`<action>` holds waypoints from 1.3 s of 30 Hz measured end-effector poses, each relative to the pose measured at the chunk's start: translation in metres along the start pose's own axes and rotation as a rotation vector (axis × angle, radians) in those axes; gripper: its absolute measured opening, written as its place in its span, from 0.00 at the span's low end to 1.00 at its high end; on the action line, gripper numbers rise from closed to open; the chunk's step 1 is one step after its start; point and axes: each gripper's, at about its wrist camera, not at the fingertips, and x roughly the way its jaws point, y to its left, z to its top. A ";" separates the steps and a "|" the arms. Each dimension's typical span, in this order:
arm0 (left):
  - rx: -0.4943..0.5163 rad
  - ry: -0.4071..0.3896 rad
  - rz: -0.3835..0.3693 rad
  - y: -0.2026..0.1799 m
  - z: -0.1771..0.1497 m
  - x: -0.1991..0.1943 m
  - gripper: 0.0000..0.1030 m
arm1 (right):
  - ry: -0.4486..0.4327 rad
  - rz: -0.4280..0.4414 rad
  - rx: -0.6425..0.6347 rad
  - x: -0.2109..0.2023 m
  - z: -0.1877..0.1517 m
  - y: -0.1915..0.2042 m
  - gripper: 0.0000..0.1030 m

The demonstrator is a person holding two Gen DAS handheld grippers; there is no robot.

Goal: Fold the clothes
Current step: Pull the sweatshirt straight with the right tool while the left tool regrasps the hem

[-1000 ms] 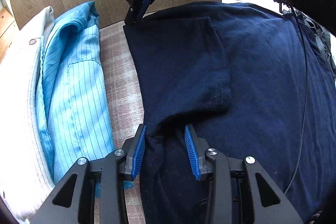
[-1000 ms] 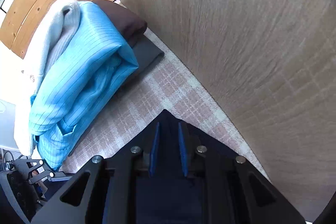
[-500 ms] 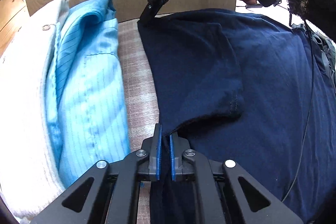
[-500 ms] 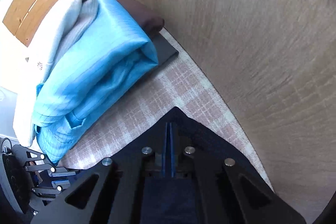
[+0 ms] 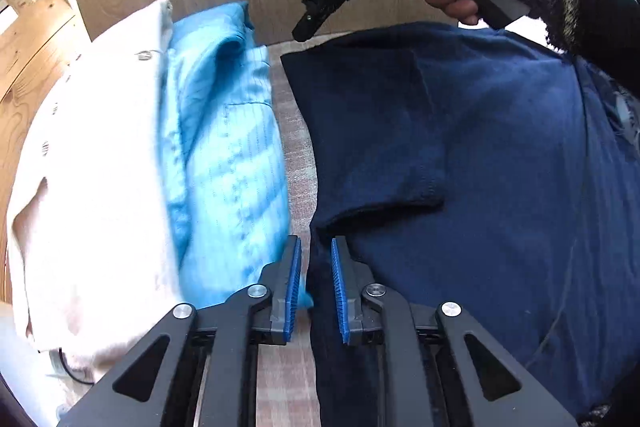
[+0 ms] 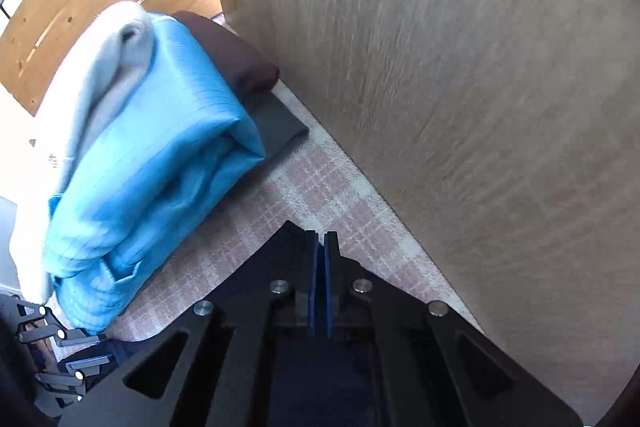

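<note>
A navy T-shirt (image 5: 500, 147) lies flat on the plaid cover (image 5: 296, 147), its sleeve (image 5: 380, 147) folded in over the body. My left gripper (image 5: 315, 241) hangs just above the shirt's left edge. Its jaws are opening, and the edge runs beneath the gap without the blue pads (image 5: 295, 267) pressing it. A hand holds my right gripper (image 5: 300, 31) at the shirt's far left corner, tip slightly above the cloth. In the right wrist view the right gripper (image 6: 320, 235) is shut, the navy corner (image 6: 264, 263) beside its tips. I see no cloth pinched.
A folded light-blue striped shirt (image 5: 232, 155) and a white garment (image 5: 92, 167) lie close on the left. Brown (image 6: 232, 55) and grey (image 6: 280, 127) folded pieces sit behind them. A wooden panel (image 6: 440, 67) stands along the far side. A thin cable (image 5: 568, 267) crosses the shirt.
My left jaws closed on the shirt's edge, then parted again as the gripper rose. My right jaws went shut, and the tip has lifted slightly off the far corner.
</note>
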 end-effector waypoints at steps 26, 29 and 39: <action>-0.503 0.117 -0.137 0.004 -0.288 -0.141 0.37 | 0.047 0.034 -0.060 -0.017 -0.069 0.132 0.11; -0.501 0.114 -0.172 -0.003 -0.313 -0.150 0.37 | 0.025 0.064 -0.042 -0.062 -0.095 0.136 0.18; -0.443 0.126 -0.350 0.006 -0.341 -0.122 0.45 | -0.123 0.144 0.193 -0.194 -0.149 0.112 0.47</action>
